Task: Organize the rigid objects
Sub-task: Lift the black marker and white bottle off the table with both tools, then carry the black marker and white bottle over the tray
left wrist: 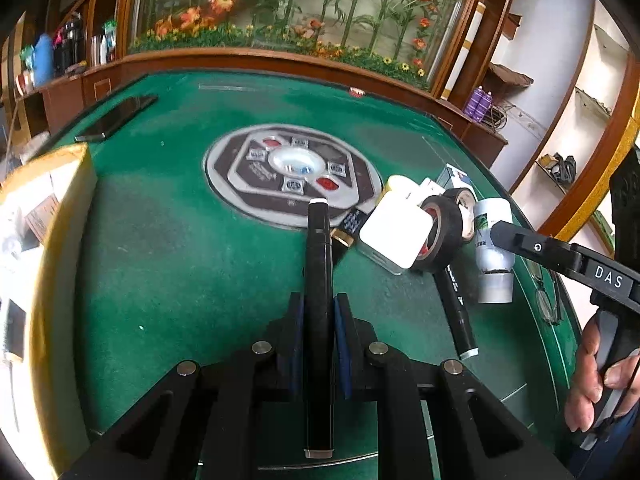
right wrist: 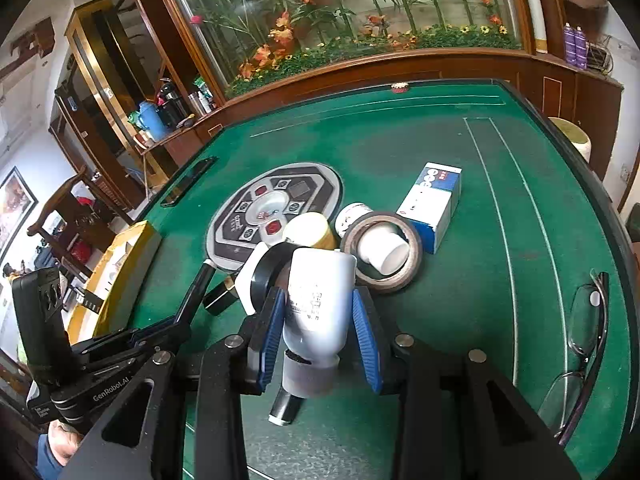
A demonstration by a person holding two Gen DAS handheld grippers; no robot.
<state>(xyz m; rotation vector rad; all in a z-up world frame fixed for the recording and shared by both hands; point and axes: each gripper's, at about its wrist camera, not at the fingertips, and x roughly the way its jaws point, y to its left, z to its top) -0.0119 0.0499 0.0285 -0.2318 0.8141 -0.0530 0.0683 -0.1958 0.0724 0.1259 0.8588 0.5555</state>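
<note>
the left gripper (left wrist: 319,312) had its fingers clamped on a black marker pen (left wrist: 319,280), which stood lengthwise between the blue pads, white end cap pointing toward 12 o'clock, lifted over the green felt desk (left wrist: 180,240). the right gripper (right wrist: 319,316) had its fingers closed on a white squeeze bottle (right wrist: 320,300), pads on either side of its body, cap end toward 6 o'clock, held above the clutter.

from the left wrist view, the remaining items lay at about 2 o'clock of the pen: a white square box (left wrist: 394,236), a roll of black tape (left wrist: 440,232), a second black marker (left wrist: 458,308) on the felt and a small black-and-gold tube (left wrist: 347,232). a yellow cardboard box (left wrist: 60,216) sat at 9 o'clock, judged the likely receptacle. in the right wrist view, a brown tape roll (right wrist: 384,252) ringed a white cylinder, with a blue-and-white carton (right wrist: 434,204) at 1 o'clock of it and spectacles (right wrist: 584,320) at 3 o'clock.

handling assessment: the pen appeared stiff, light and smooth; a mid-barrel hold suits it, though it may pivot if gripped off centre. the bottle looked light, with walls that may yield slightly; the grip across the broad body seemed sound, but the glossy plastic could slip.
</note>
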